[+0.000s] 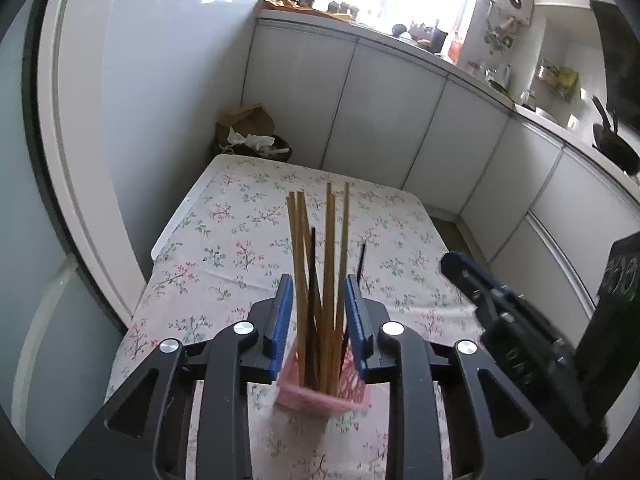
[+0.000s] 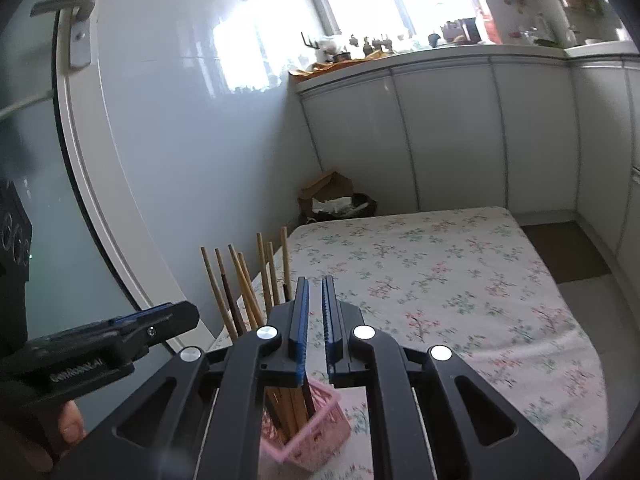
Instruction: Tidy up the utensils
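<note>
1. Right under my nose in both views is my own black hardware. My left gripper point(image 1: 318, 312) has its blue pads standing apart on either side of the chopstick bundle, and as far as I can see they aren't pressing on it. My right gripper point(image 2: 315, 320) shows a narrow slit with nothing in it, off to the side of the basket.
2. Biggest thing otherwise is the table point(image 1: 224, 216) with its floral cloth, pretty much bare apart from the basket at the near end.
3. Pink basket point(image 1: 320, 392): small lattice plastic, looks super light and tippy with tall sticks in it. It's blurry in the left view, so I can't swear it's sitting flat. I'd hold it by a side wall or rim, gently, or steady it while pulling sticks.
4. Chopsticks point(image 1: 316, 248): mostly wooden, a couple of dark ones, standing upright and fanned out in the basket. Stiff, thin, light, kinda slick, so they'd probably roll or pivot. Best bet is pinching the bundle around mid-shaft, across the pads, rather than the tips.
</note>
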Tool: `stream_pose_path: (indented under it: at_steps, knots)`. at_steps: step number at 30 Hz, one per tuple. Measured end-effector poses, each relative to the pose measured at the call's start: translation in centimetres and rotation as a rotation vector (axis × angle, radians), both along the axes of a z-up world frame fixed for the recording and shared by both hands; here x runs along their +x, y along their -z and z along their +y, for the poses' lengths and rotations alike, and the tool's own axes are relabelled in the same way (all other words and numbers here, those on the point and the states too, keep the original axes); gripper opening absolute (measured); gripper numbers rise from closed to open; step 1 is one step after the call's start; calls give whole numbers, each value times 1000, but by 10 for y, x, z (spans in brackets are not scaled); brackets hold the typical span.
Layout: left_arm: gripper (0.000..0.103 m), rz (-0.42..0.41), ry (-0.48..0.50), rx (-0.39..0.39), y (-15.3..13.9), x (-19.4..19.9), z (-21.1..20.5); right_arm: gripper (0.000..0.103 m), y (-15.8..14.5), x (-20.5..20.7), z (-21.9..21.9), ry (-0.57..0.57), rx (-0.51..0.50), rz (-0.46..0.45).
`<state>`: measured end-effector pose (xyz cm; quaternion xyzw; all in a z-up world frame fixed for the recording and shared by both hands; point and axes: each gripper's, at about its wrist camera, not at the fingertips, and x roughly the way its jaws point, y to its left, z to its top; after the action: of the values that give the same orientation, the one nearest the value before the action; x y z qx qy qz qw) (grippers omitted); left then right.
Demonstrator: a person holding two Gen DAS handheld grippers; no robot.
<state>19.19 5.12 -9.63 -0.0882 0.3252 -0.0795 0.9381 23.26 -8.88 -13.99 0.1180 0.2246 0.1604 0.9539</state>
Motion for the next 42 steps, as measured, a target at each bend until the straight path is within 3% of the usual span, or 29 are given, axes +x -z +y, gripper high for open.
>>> stream_pose_path:
  at_steps: [2,4,7,10,11,12,15,20,30,36,42]
  knots:
    - [51,11,-14,16,-3,-12,-1,27,-7,-14,-6,-17,-6,37]
    - [63,19,-30,39,-8,-32,-3,31,-13,-37,-13,-22,-1,71]
    - [83,19,-54,100,-17,-68,-8,46,-18,-75,-25,-38,9,141]
    - [94,-1,-59,152,-31,-102,-15,53,-25,-121,-36,-53,18,157]
    - [96,-12,-61,168,-37,-112,-18,62,-29,-136,-39,-45,6,164]
    - [96,-26,-65,196,-45,-125,-24,72,-32,-146,-40,-36,-3,164]
    - [96,-43,-57,247,-65,-149,-37,84,-52,-186,-47,5,-55,139]
    - [96,-87,-66,297,-95,-188,-50,95,-88,-240,-54,43,-140,108]
    - [96,-95,-48,232,-128,-242,-49,96,-132,-267,-52,67,-175,125]
    - [96,-150,-68,223,-153,-258,-50,96,-149,-273,-55,84,-163,119]
    - [96,-164,-33,211,-161,-261,-58,96,-158,-278,-54,94,-191,111]
